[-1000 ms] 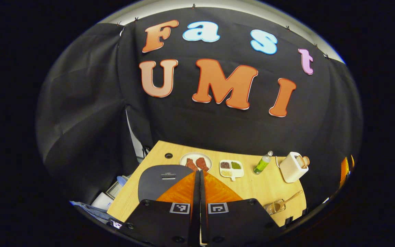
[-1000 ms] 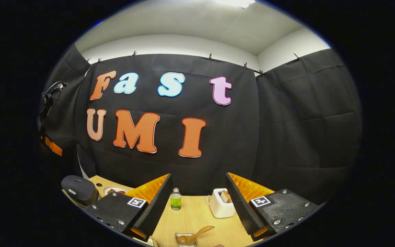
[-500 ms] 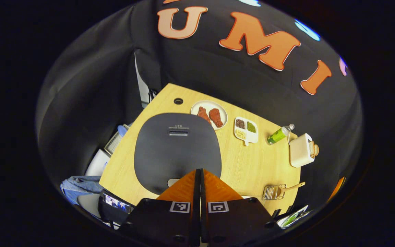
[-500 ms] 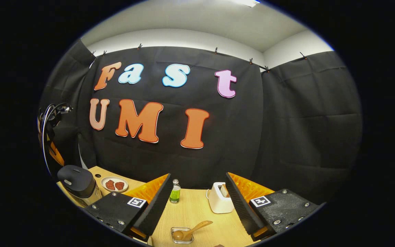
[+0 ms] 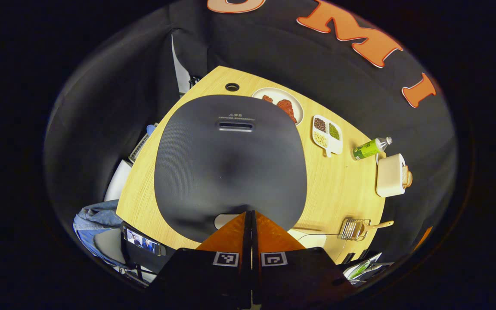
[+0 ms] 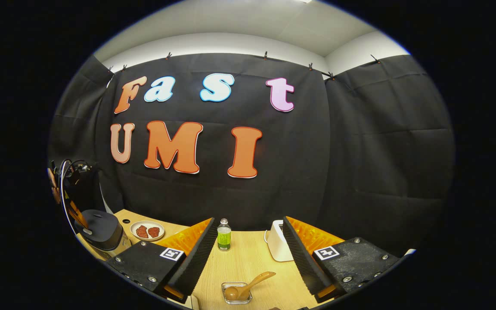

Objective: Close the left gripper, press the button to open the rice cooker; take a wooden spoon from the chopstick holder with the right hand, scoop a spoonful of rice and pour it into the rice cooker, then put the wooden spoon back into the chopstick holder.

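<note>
The dark grey rice cooker (image 5: 230, 163) lies right below my left gripper (image 5: 250, 213), whose fingers are pressed together with nothing between them. Their tips sit just over the pale button (image 5: 225, 220) at the lid's near edge; I cannot tell if they touch it. The lid is down. A wooden spoon (image 5: 379, 224) leans in the chopstick holder (image 5: 353, 229) at the table's right front. In the right gripper view the spoon (image 6: 250, 285) and holder (image 6: 236, 295) lie low between the spread fingers of my right gripper (image 6: 249, 221), which is open and well above them. The cooker (image 6: 99, 228) stands far left.
A plate of meat (image 5: 280, 103), a compartment dish (image 5: 327, 133), a green bottle (image 5: 370, 147) and a white toaster (image 5: 392, 174) line the back and right of the wooden table (image 5: 342, 193). A phone (image 5: 142, 241) and blue cloth (image 5: 93, 217) sit off the table's left front.
My left gripper has tipped downward and come close over the cooker lid, staying shut. The right gripper has shifted only a little and stays open.
</note>
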{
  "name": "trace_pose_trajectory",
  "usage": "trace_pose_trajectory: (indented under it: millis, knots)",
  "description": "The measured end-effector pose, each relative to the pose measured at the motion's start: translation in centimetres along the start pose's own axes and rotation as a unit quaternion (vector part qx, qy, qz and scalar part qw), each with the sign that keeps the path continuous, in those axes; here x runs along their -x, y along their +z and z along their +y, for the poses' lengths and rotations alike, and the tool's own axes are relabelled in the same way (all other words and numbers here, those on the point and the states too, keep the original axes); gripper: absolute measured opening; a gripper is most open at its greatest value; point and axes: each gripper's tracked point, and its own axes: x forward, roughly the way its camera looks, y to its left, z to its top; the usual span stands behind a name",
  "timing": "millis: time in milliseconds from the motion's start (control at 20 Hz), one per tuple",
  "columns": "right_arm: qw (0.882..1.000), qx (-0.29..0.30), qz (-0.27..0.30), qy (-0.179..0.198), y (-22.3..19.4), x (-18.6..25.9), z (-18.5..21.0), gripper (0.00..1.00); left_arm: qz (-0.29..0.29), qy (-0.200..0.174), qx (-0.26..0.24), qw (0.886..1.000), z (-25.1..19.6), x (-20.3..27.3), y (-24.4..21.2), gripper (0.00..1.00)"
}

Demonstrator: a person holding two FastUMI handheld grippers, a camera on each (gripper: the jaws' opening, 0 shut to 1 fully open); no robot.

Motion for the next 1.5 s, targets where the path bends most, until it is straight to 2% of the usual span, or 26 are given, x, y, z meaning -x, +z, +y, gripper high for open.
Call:
trace_pose_trajectory:
  millis: [150,200,300,350,400,600,800,950,1050,1100,1150,1200,1250,1500]
  knots:
    - [1.0,0.004,0.01,-0.008,-1.0,-0.2,-0.3,0.94,0.024,0.008,0.006,1.0,0.4,-0.6,-0.7,0.05]
    - [1.0,0.006,0.013,-0.011,-1.3,-0.2,-0.5,0.94,0.01,0.009,0.001,1.0,0.4,-0.8,-0.4,0.05]
    - [1.0,0.008,0.02,-0.016,-2.0,-0.4,-0.7,0.94,0.025,0.017,0.009,0.999,0.4,-1.1,-0.7,0.06]
    - [1.0,0.006,0.024,-0.019,-2.3,-0.5,-0.7,0.94,0.005,0.02,0.003,1.0,0.4,-1.1,0.1,0.09]
    - [0.999,0.003,0.03,-0.022,-2.9,-0.7,-0.7,0.96,0.012,0.021,0.002,1.0,0.5,-1.1,-0.5,0.06]
    - [0.997,-0.016,0.068,-0.018,-5.7,-0.9,-0.7,0.94,-0.04,0.028,-0.047,0.998,0.5,-0.7,-0.5,0.06]
    - [0.993,-0.034,0.115,-0.016,-8.8,-1.1,-1.1,0.95,-0.131,0.034,-0.082,0.987,-0.2,1.1,0.1,0.06]
    - [0.99,-0.031,0.136,-0.007,-10.7,-1.4,-0.7,0.95,-0.221,0.033,-0.095,0.97,-0.8,4.6,2.2,0.06]
    - [0.986,-0.02,0.163,-0.008,-12.7,-1.8,-0.8,0.95,-0.294,0.026,-0.087,0.952,-1.5,7.6,4.2,0.06]
    - [0.984,-0.023,0.177,-0.003,-13.6,-1.7,-0.5,0.95,-0.324,0.021,-0.082,0.942,-2.0,9.1,5.0,0.02]
    - [0.982,-0.028,0.188,0.001,-14.4,-1.6,-0.4,0.95,-0.352,0.017,-0.078,0.933,-2.3,10.8,5.9,0.05]
    - [0.98,-0.032,0.197,0.004,-15.0,-1.7,-0.4,0.94,-0.382,0.014,-0.078,0.921,-2.6,12.7,6.5,0.02]
    - [0.978,-0.036,0.204,0.006,-15.5,-1.7,-0.4,0.94,-0.404,0.014,-0.08,0.911,-2.8,14.3,7.1,0.05]
    - [0.971,-0.045,0.234,0.011,-17.7,-2.4,-1.1,0.94,-0.479,0.023,-0.102,0.872,-3.6,19.5,6.8,0.05]
